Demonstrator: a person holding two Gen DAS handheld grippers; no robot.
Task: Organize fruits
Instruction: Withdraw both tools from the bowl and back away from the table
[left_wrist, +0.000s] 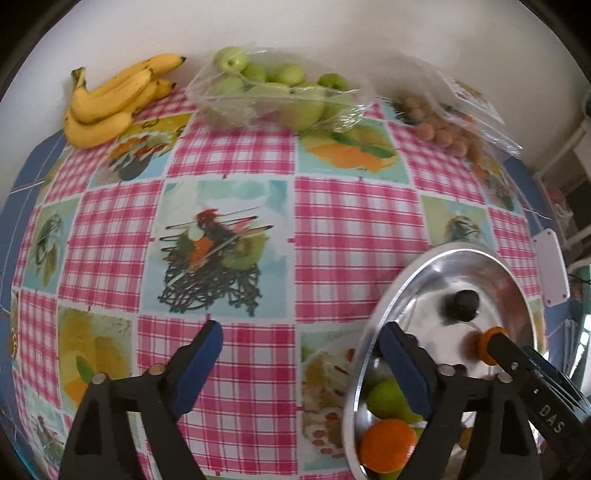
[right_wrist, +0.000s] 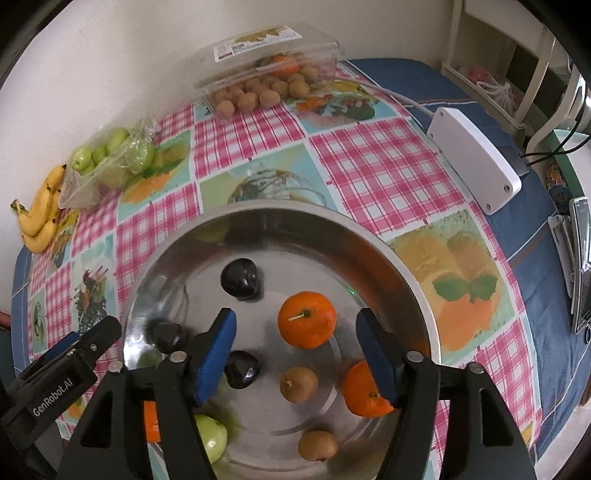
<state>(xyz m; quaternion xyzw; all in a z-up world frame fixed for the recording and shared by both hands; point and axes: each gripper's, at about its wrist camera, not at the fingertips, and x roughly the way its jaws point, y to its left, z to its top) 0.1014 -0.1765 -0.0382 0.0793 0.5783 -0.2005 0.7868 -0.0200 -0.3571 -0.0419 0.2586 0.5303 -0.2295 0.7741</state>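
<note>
A steel bowl (right_wrist: 314, 251) holds mixed fruit: two mandarins (right_wrist: 306, 319), three dark plums (right_wrist: 240, 278), two brown kiwis (right_wrist: 299, 384) and a green apple (right_wrist: 210, 439). My right gripper (right_wrist: 297, 354) hangs open above the bowl, its blue pads touching no fruit. My left gripper (left_wrist: 303, 354) stands open over the checked cloth just left of the bowl (left_wrist: 461, 266), with nothing between its fingers. Along the wall lie a bunch of bananas (left_wrist: 110, 99), a plastic bag of green apples (left_wrist: 273, 96) and an open clear box of small brown fruit (right_wrist: 258, 96).
A white plastic box (right_wrist: 476, 158) with a cable lies at the table's right edge, and a phone (right_wrist: 580, 258) stands beyond it. The wall runs close behind the fruit. Blue cloth (right_wrist: 406, 81) borders the checked tablecloth (left_wrist: 351, 221).
</note>
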